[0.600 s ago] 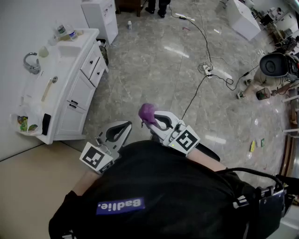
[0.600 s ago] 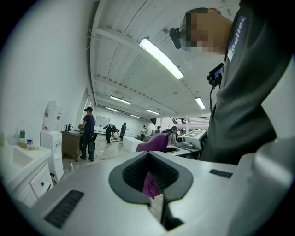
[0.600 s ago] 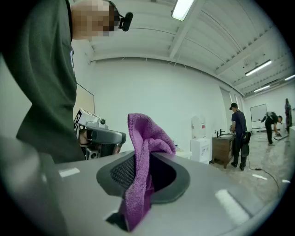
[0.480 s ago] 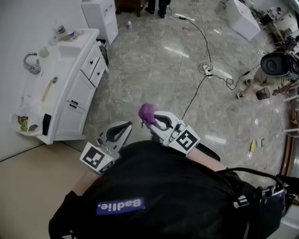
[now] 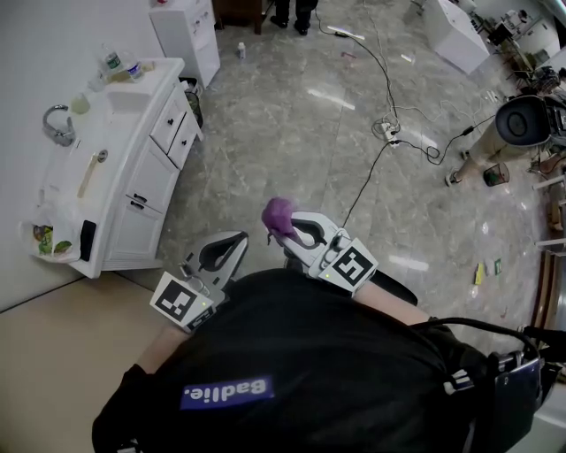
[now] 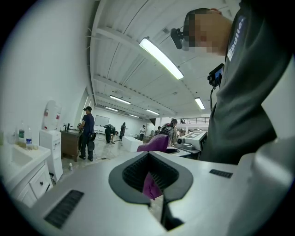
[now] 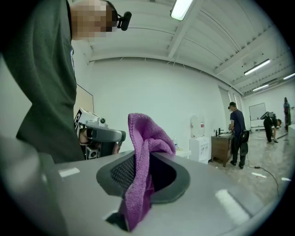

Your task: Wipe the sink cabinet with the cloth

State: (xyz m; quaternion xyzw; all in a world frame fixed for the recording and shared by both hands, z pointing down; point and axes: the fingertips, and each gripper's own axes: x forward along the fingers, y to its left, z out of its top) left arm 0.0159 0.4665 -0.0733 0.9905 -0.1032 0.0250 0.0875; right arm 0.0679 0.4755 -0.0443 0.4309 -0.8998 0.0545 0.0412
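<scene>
The white sink cabinet [image 5: 146, 177] stands against the wall at the left of the head view, well ahead of both grippers. My right gripper [image 5: 299, 232] is held close to the body and is shut on a purple cloth [image 5: 278, 212]. In the right gripper view the cloth [image 7: 145, 138] bunches up above the closed jaws of the right gripper [image 7: 143, 159] and hangs down through them. My left gripper [image 5: 221, 252] sits beside it to the left. Its jaws are together with nothing gripped. The left gripper view looks past the left gripper [image 6: 148, 156] at the purple cloth [image 6: 156, 143].
On the cabinet top are a chrome faucet [image 5: 60, 124], bottles [image 5: 119, 62] and a bag [image 5: 49, 234]. A white unit [image 5: 187, 31] stands beyond the cabinet. Cables and a power strip [image 5: 389, 133] cross the marble floor. People stand at the far end [image 5: 292, 11].
Both grippers and the cloth hold the same pose. The head view has shifted slightly, so the cabinet sits a little higher and further left.
</scene>
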